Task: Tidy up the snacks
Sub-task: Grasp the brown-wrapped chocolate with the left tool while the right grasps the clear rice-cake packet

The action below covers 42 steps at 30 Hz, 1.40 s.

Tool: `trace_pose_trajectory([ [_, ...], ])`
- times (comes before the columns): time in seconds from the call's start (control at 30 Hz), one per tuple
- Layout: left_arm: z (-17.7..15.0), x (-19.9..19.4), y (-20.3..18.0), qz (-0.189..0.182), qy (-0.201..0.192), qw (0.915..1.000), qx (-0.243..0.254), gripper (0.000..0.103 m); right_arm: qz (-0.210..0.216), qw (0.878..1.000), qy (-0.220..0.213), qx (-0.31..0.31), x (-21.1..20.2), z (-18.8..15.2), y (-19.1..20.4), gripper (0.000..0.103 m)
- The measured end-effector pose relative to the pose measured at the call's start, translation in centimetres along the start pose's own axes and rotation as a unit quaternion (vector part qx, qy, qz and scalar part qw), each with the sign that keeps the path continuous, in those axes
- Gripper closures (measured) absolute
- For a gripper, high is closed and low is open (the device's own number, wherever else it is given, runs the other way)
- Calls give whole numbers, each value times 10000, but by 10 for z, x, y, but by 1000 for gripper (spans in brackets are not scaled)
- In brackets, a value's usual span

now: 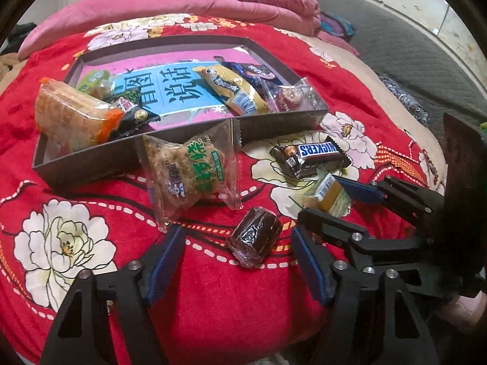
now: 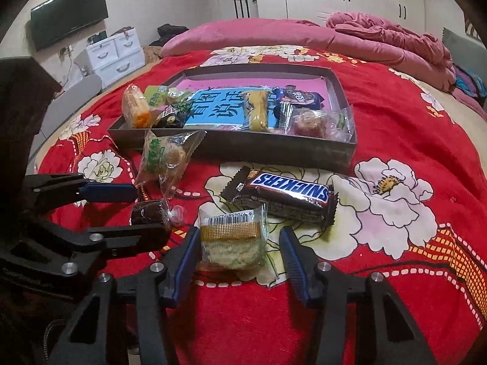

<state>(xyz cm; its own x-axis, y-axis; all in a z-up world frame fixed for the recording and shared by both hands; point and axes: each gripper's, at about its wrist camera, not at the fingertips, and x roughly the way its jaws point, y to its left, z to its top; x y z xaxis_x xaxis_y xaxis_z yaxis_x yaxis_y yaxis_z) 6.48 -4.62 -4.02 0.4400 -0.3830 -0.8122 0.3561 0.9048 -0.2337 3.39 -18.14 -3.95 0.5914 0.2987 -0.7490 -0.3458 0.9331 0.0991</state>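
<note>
My left gripper [image 1: 236, 238] stands open over the red floral blanket, with a small dark brown wrapped candy [image 1: 254, 235] between its blue pads, neither pad pressing on it. My right gripper [image 2: 240, 240] is open around a clear-wrapped pale cake with a gold band [image 2: 232, 240]; its left pad is close to the wrapper and the right pad stands apart. Each gripper also shows in the other's view: the right gripper [image 1: 319, 197] and the left gripper [image 2: 150, 211]. A Snickers bar [image 2: 286, 194] and a green-printed snack pack [image 1: 191, 170] lie in front of the grey tray [image 1: 182, 149].
The tray holds several snacks: an orange-ended pack [image 1: 70, 115] at the left, a yellow bar [image 1: 234, 91] and a dark blue pack [image 1: 258, 71] at the right. A pink quilt [image 2: 380, 39] lies behind. White drawers [image 2: 112, 57] stand beyond the bed's left edge.
</note>
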Motion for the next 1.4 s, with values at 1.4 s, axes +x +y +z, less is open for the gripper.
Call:
trace_pose_trajectory([
  [1.4, 22, -35, 9, -323, -609, 9973, -268, 66, 249, 9960, -736, 438, -26, 36, -9, 62],
])
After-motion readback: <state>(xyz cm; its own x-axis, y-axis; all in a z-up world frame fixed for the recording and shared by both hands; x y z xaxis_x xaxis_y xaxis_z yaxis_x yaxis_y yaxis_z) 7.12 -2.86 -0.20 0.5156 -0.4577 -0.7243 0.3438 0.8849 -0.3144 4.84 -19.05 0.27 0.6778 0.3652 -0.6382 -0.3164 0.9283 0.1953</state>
